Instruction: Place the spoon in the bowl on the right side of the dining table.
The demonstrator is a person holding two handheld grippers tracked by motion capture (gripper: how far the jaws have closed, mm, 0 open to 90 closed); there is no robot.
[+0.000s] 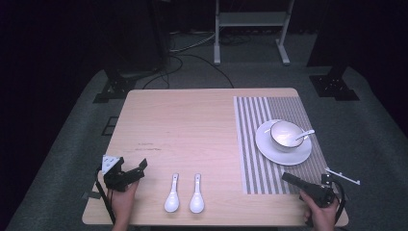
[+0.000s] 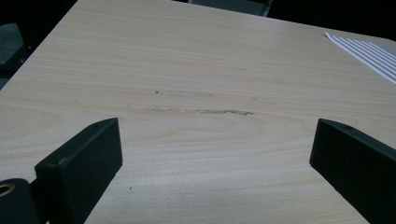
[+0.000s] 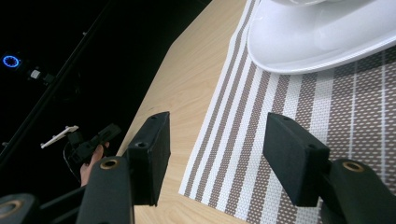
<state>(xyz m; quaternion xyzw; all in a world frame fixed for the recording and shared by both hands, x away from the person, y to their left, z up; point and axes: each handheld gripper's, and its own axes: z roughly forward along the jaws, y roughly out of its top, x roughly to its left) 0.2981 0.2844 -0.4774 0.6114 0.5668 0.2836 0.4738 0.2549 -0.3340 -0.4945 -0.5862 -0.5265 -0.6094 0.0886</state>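
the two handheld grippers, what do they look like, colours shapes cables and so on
Both are matte black. The left gripper has blocky rectangular jaws and a grey three-cornered plate with dark dots on top. The right gripper has the same black block jaws with brass-coloured screw holes, a white bar sticking out sideways and a black cable looping behind. No sleeves show on the forearms.

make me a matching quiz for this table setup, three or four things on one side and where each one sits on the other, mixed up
Things:
1. bowl
2. two white spoons
3. striped placemat
4. left hand-held gripper

Places:
A. on the bare wood near the table's front edge, side by side
B. on the white plate, with a spoon in it
C. over the front left corner of the table, jaws open with nothing between them
D. flat on the right part of the table, under the plate

Pairs: 1-B, 2-A, 3-D, 4-C
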